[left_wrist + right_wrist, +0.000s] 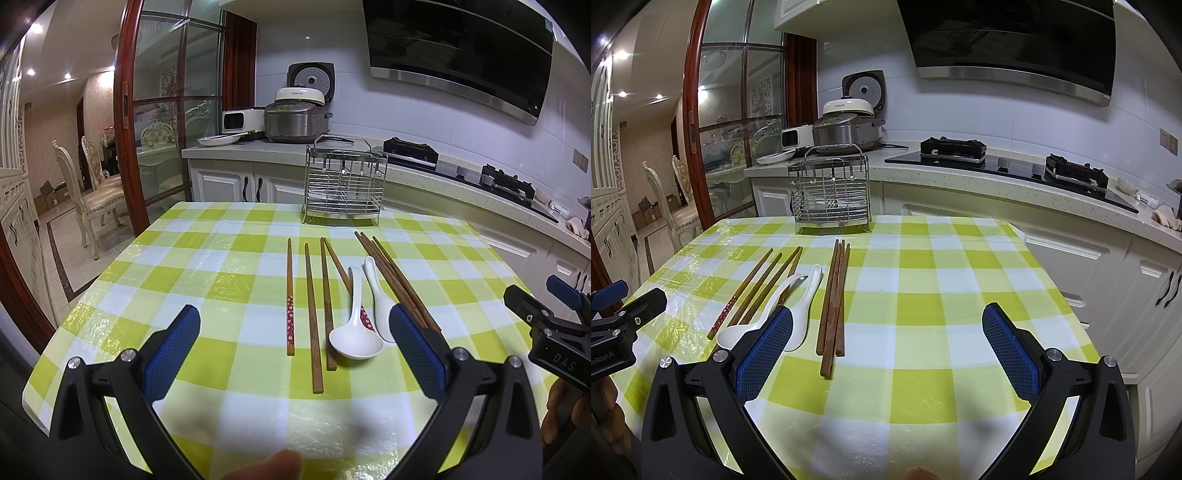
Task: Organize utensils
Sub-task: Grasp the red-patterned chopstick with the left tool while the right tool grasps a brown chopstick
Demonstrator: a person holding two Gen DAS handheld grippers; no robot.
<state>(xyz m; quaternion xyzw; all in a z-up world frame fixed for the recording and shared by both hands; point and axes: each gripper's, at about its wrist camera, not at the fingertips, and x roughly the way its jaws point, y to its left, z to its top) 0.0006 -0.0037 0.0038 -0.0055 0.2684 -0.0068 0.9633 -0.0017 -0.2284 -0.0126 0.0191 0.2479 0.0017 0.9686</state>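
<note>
Several brown chopsticks [309, 314] lie side by side on the green checked tablecloth [221, 280], one with a red flowered end [290, 317]. Two white ceramic spoons [354, 332] lie among them. A tight bundle of dark chopsticks [834, 295] lies to their right. An empty wire utensil rack [343, 181] stands at the table's far edge, also in the right wrist view [831, 192]. My left gripper [295, 325] is open above the loose chopsticks and the spoons. My right gripper [886, 325] is open over bare cloth, right of the bundle.
A kitchen counter [997, 177] with rice cookers [295, 118] and a gas hob [1015, 162] runs behind and right of the table. White cabinets [1126, 280] stand close on the right. A glass sliding door and dining chairs [88, 192] are on the left.
</note>
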